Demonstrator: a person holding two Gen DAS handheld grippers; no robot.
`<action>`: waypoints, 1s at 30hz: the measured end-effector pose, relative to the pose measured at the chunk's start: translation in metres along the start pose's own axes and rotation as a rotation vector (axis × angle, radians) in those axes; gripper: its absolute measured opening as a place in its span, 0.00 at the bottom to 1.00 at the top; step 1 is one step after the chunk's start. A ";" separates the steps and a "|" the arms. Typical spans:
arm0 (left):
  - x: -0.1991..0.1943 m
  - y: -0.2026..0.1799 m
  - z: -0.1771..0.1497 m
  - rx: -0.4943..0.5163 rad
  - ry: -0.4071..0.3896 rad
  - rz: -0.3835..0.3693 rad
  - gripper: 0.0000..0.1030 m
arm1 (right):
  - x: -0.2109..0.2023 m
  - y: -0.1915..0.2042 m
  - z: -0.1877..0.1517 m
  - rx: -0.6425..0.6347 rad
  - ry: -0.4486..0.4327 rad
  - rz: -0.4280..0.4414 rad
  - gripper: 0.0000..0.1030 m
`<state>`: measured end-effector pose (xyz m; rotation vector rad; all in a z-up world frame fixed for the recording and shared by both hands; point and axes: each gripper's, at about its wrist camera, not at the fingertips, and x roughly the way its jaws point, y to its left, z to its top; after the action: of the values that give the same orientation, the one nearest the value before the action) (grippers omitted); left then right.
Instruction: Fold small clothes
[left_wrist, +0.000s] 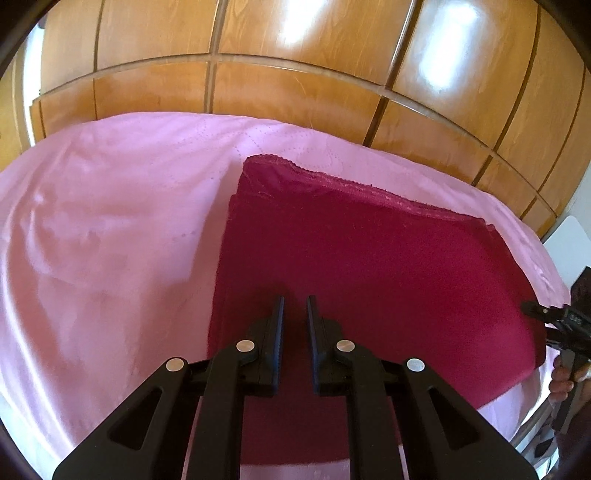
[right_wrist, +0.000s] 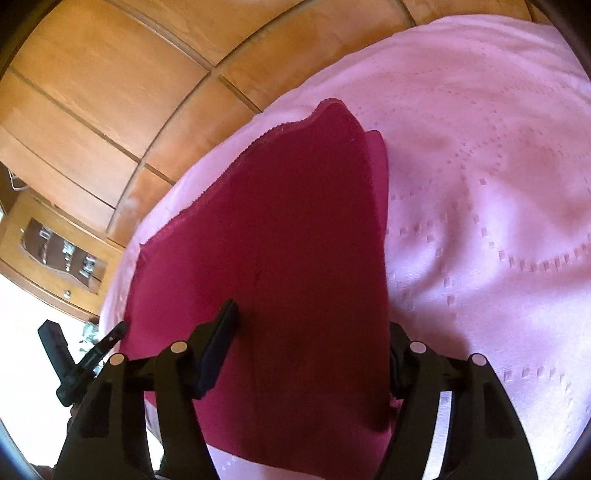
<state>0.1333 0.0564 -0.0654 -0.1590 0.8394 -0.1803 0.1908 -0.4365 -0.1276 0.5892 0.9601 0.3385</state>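
Observation:
A dark red folded garment (left_wrist: 369, 258) with a lace-trimmed far edge lies flat on a pink bedspread (left_wrist: 110, 221). My left gripper (left_wrist: 295, 306) hovers over the garment's near part, jaws a little apart with nothing between them. In the right wrist view the garment (right_wrist: 288, 221) fills the middle. My right gripper (right_wrist: 310, 325) is wide open; its left finger (right_wrist: 221, 332) rests over the cloth, and the right finger is hidden under the garment's right edge. The right gripper also shows at the right edge of the left wrist view (left_wrist: 554, 321).
A wooden panelled wardrobe (left_wrist: 295, 74) stands behind the bed. In the right wrist view a wooden dresser (right_wrist: 55, 251) with small items stands at the left. The pink bedspread (right_wrist: 480, 184) stretches out to the right of the garment.

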 end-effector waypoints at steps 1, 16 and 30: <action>-0.001 0.000 -0.002 0.004 0.001 -0.002 0.10 | 0.000 0.002 0.001 0.000 0.002 -0.009 0.47; 0.001 0.004 -0.006 0.009 0.039 -0.045 0.10 | -0.025 0.078 0.004 -0.154 -0.027 0.022 0.27; 0.004 0.025 0.002 -0.072 0.095 -0.208 0.10 | 0.030 0.238 -0.005 -0.391 0.068 0.104 0.25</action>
<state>0.1397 0.0797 -0.0728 -0.3074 0.9239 -0.3551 0.1992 -0.2302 -0.0048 0.2719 0.8989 0.6256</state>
